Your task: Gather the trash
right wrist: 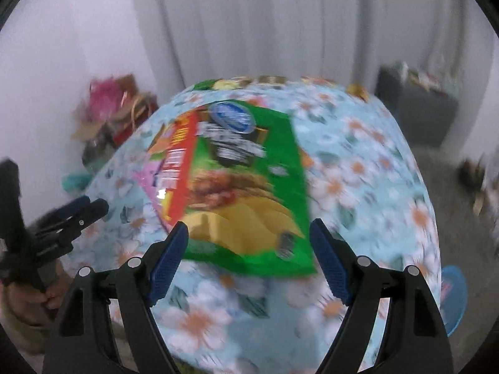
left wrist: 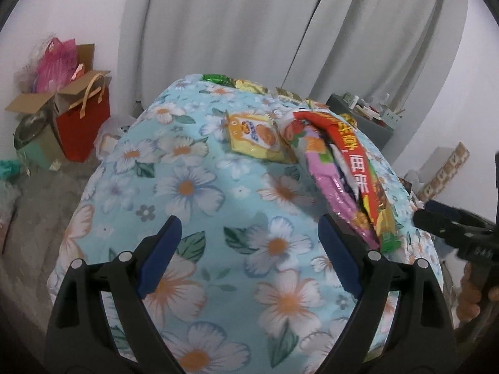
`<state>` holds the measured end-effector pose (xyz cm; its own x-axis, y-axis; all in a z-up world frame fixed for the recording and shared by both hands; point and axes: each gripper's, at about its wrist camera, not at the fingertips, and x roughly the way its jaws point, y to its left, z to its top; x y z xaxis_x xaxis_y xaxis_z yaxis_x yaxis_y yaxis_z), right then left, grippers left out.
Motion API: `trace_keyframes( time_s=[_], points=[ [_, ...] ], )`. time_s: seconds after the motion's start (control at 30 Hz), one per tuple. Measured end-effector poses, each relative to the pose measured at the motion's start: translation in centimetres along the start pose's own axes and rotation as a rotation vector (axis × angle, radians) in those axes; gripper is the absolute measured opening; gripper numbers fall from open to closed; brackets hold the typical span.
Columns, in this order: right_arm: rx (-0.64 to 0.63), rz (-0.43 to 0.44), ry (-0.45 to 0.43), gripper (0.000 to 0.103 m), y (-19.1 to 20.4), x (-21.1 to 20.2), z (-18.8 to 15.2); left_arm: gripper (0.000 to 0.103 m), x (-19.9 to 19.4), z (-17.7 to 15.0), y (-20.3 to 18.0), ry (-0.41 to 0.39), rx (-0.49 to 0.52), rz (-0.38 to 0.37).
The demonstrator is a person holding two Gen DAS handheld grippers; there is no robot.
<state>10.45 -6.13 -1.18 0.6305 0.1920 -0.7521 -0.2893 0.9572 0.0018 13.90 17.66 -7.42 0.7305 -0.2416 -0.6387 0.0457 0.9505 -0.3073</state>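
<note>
Looking along our left gripper [left wrist: 249, 249], we see its jaws spread wide with nothing between them, hanging over the flowered tablecloth [left wrist: 174, 187]. A stack of flattened snack wrappers [left wrist: 340, 174], red and pink among them, lies edge-up toward the table's right edge, and a yellow biscuit packet [left wrist: 255, 137] sits just beside it, nearer the far edge. More small wrappers [left wrist: 237, 82] line that far edge. We judge the gathering step is in hand, with no piece gripped yet. On the floor at the left, an open cardboard box [left wrist: 34, 103] has a pink plastic bag [left wrist: 57, 62] showing above it, and a red paper bag [left wrist: 84, 131] stands beside it; what else they hold we cannot tell.

From our right gripper [right wrist: 249, 249], the view is blurred. Its jaws are also wide, and the near end of a green chip bag [right wrist: 249, 187] sits between the pads, though we cannot say the pads touch it. The bag lies on the red and pink wrappers at mid-table. Next we would need to lower, close on the bag's near edge and lift without scattering the pile. No trash bin shows in either view.
</note>
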Motion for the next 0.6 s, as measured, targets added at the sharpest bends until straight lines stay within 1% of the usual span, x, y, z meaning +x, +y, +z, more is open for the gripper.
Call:
trace_keyframes(
  time_s=[0.07,0.2,0.27,0.3,0.37,0.4,0.43,0.47,0.5,0.53,0.6],
  points=[
    [-0.062,-0.028,-0.002,0.078,2.0,0.7,0.5,0.085,0.0,-0.3,0.3,0.008,-0.010,-0.011],
    [-0.114,-0.087,-0.010,0.078,3.8,2.0,1.4,0.084,0.3,-0.5,0.6,0.023,-0.018,-0.052],
    [-0.113,-0.107,-0.005,0.078,3.8,2.5,1.7,0.083,0.6,-0.3,0.4,0.023,-0.028,-0.128],
    [-0.108,-0.106,0.002,0.078,3.7,2.8,1.8,0.080,0.8,0.0,0.3,0.021,-0.041,-0.180],
    [-0.087,-0.089,0.023,0.078,3.5,3.5,2.0,0.076,1.0,0.4,0.0,0.014,-0.070,-0.260],
    [-0.077,-0.077,0.034,0.078,3.3,3.7,2.0,0.072,1.2,0.6,-0.2,0.015,-0.087,-0.296],
    [-0.066,-0.063,0.049,0.078,3.3,4.1,2.1,0.070,1.7,0.9,-0.4,0.026,-0.108,-0.336],
    [-0.059,-0.055,0.056,0.077,3.1,4.3,2.1,0.065,2.4,1.0,-0.4,0.042,-0.126,-0.365],
    [-0.056,-0.048,0.060,0.075,3.1,4.5,2.1,0.060,3.1,1.2,-0.5,0.062,-0.145,-0.389],
    [-0.055,-0.040,0.068,0.073,3.1,4.6,2.1,0.057,3.7,1.2,-0.6,0.079,-0.160,-0.405],
    [-0.047,-0.023,0.082,0.066,3.0,4.9,2.0,0.050,5.0,1.2,-0.7,0.114,-0.189,-0.444]
  ],
)
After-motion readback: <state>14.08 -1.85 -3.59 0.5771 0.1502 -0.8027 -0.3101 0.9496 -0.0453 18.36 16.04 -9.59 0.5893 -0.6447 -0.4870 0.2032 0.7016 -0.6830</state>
